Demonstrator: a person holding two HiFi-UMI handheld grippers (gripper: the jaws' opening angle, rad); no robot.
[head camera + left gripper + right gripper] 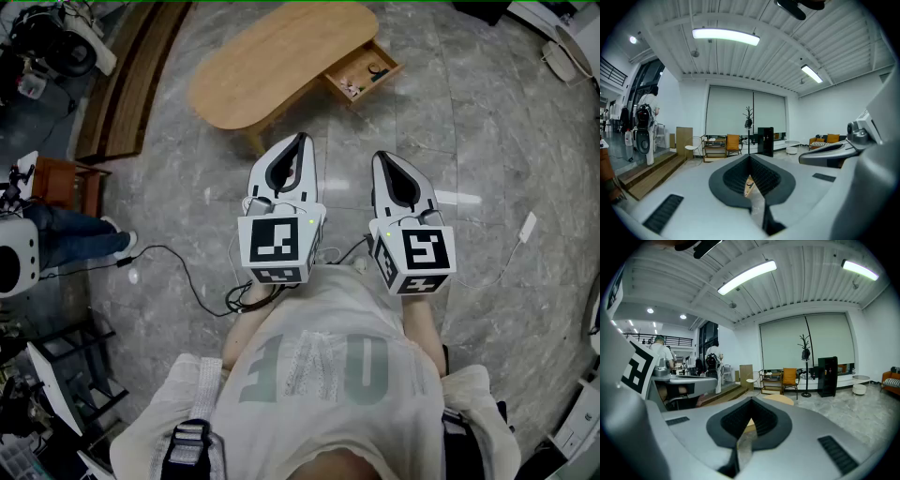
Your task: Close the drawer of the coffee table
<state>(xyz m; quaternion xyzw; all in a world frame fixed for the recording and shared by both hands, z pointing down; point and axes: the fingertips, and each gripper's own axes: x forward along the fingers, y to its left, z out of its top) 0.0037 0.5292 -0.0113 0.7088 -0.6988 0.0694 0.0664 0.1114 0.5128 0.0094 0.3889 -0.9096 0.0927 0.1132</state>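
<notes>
Standing open, the drawer (pixel 362 66) holds several small items (pixel 377 72)

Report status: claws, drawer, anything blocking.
Left claw shut, empty; right claw shut, empty. Light wooden drawer of oval coffee table open, small items inside. No obstacle seen between.

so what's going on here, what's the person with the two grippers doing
A person stands on the stone floor holding the left gripper and the right gripper out in front, both aimed toward a wooden coffee table. Both grippers are shut and hold nothing. The table's drawer is pulled out, with a few small things inside. Neither gripper touches the drawer, so closing it has not begun.
</notes>
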